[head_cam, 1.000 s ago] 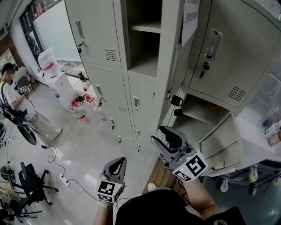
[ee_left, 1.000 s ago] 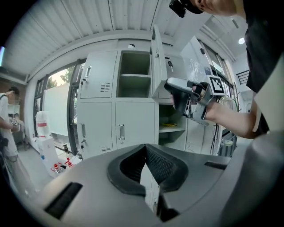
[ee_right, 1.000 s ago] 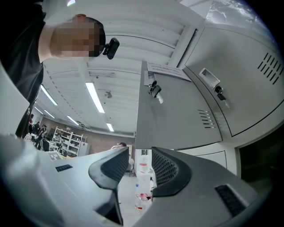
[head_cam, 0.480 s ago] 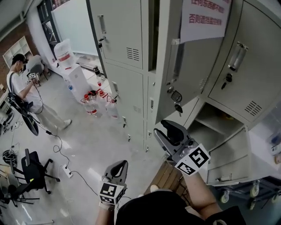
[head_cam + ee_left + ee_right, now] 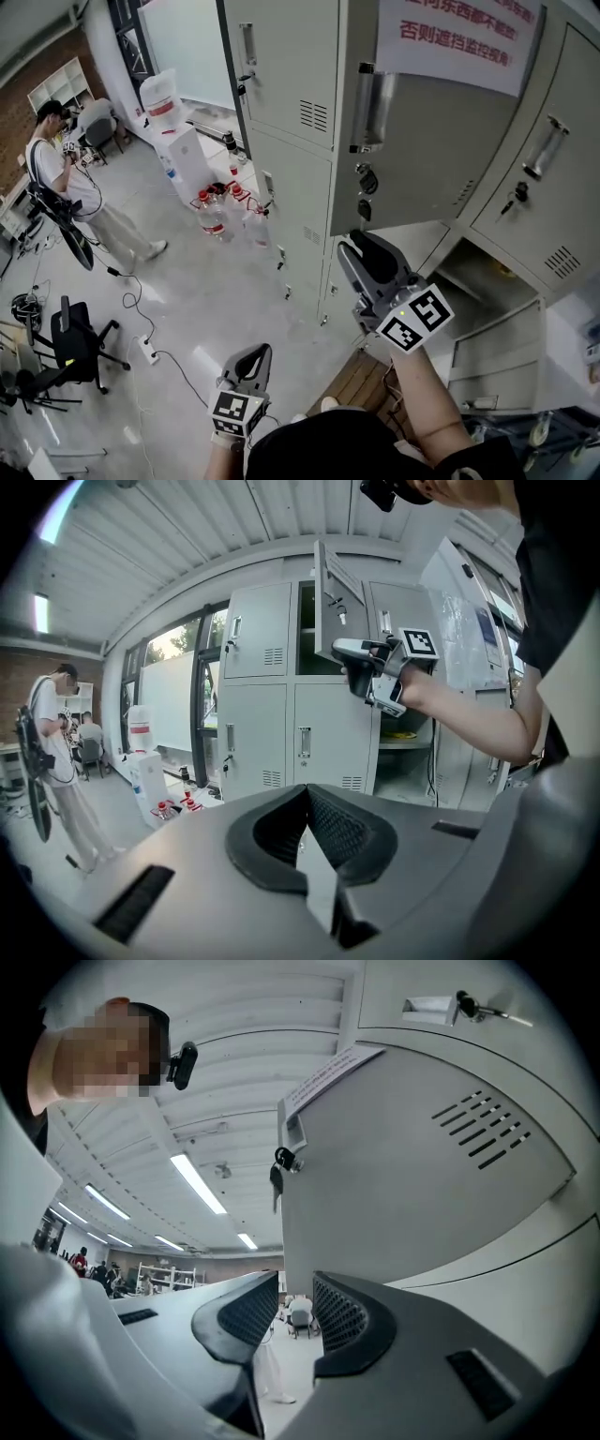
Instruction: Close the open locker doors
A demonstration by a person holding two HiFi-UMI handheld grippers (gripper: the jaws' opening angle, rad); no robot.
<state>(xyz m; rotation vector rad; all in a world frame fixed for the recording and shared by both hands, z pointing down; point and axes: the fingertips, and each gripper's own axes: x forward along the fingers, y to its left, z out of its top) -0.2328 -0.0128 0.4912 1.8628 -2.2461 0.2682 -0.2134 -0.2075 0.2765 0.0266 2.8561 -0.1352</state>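
- Grey steel lockers (image 5: 281, 56) line the wall of a workshop with a pale, glossy floor (image 5: 187, 300).
- One upper locker door (image 5: 422, 159) stands swung out from the bank. A paper notice (image 5: 459, 33) with red print is taped to its face, and a bunch of keys (image 5: 364, 180) hangs at its left edge.
- The right gripper (image 5: 364, 251) is raised just below that door's bottom edge. Its jaws are apart and have just been closing, with nothing between the pads. In the right gripper view the door's edge rises close above the gap. I cannot tell whether it touches.
- The left gripper (image 5: 249, 358) sits well below the door and to its left, low by the person's body. Its jaws are together and empty.
- A second open door (image 5: 492, 342) hangs below and to the right of the upper door, with a shelf showing behind it.
- Water bottles (image 5: 230, 211) stand on the floor left of the door, at the foot of the lockers, and a water dispenser (image 5: 173, 131) is further left.
- A person (image 5: 56, 183) stands far left of the door, with an office chair (image 5: 66, 347) near them.
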